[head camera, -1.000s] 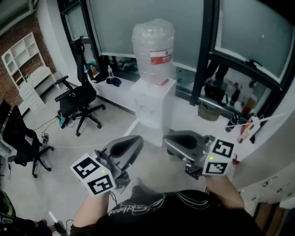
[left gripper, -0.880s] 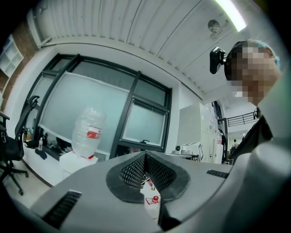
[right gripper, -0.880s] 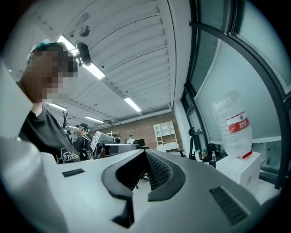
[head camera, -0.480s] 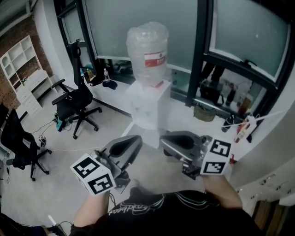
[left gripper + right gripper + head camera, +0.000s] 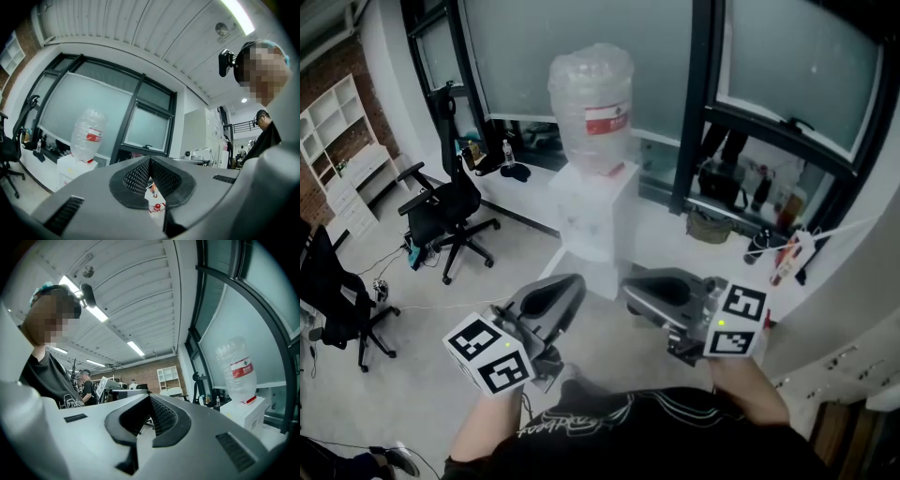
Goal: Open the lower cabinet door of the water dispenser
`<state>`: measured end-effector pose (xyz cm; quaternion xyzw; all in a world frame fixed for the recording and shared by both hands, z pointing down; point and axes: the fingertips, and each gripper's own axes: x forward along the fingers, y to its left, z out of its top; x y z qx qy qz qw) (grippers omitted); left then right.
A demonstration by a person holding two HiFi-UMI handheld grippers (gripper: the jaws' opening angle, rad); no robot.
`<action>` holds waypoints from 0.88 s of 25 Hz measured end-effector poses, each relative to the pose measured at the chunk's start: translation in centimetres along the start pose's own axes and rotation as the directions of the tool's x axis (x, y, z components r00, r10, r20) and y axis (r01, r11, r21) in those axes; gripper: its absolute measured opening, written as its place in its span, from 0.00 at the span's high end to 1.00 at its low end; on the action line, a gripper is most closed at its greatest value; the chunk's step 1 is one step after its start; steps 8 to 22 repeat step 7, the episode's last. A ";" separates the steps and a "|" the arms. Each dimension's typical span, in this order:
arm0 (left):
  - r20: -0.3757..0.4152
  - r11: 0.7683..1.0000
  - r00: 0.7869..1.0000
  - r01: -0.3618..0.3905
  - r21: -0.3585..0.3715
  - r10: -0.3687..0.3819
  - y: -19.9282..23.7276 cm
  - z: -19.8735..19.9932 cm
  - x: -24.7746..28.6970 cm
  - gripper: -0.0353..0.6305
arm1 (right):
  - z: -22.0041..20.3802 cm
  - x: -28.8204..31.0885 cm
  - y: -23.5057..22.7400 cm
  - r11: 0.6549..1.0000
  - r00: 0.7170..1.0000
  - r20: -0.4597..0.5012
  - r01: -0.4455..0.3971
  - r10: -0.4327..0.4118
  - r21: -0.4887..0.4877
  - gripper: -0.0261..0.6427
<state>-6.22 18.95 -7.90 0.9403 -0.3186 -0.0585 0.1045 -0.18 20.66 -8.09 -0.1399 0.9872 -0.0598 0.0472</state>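
In the head view, the water dispenser stands on the floor by the window, well ahead of the left gripper and the right gripper. Its lower cabinet door looks closed, though blur makes that uncertain.

In the left gripper view, the jaws are pressed together on nothing, and the water dispenser is far off.

In the right gripper view, the jaws likewise meet empty, with the water dispenser distant. I judge nothing is done yet: approaching, gripping and pulling all remain.
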 end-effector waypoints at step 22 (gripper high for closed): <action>-0.019 1.000 1.000 0.018 0.009 -0.018 -0.2 0.0 -0.1 0.95 | 0.0 0.2 0.1 1.000 1.000 -0.003 0.014 -0.014 0.003 0.94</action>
